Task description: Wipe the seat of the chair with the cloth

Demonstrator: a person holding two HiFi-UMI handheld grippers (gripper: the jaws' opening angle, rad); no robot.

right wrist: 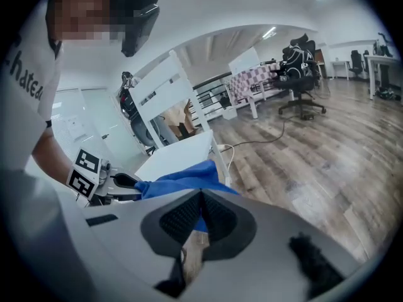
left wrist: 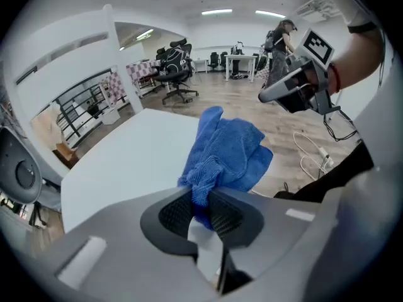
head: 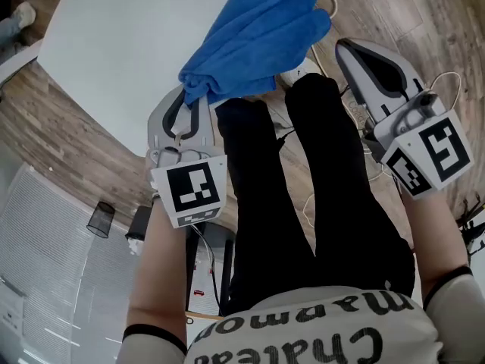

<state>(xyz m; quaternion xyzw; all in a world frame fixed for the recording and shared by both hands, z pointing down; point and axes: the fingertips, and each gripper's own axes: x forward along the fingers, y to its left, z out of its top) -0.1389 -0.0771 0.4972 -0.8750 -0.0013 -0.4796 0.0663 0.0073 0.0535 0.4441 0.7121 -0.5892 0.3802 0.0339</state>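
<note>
A blue cloth [head: 258, 32] hangs bunched from my left gripper [head: 191, 98], which is shut on one corner of it. In the left gripper view the cloth [left wrist: 228, 153] is pinched between the jaws of the left gripper [left wrist: 201, 201] and droops over the edge of the white chair seat [left wrist: 126, 162]. The seat [head: 129, 44] fills the upper left of the head view. My right gripper [head: 347, 50] hovers to the right of the cloth, apart from it and shut on nothing. From the right gripper view, the cloth [right wrist: 182, 178] and the chair's slatted back [right wrist: 165, 90] lie beyond the right gripper [right wrist: 200, 197].
My black-trousered legs [head: 303, 196] stand just beside the seat's edge. White cables [left wrist: 315, 156] trail over the wooden floor on the right. A small black bin [head: 100, 218] sits on the floor at the left. Office chairs [left wrist: 176, 68] and a person [left wrist: 277, 55] are far off.
</note>
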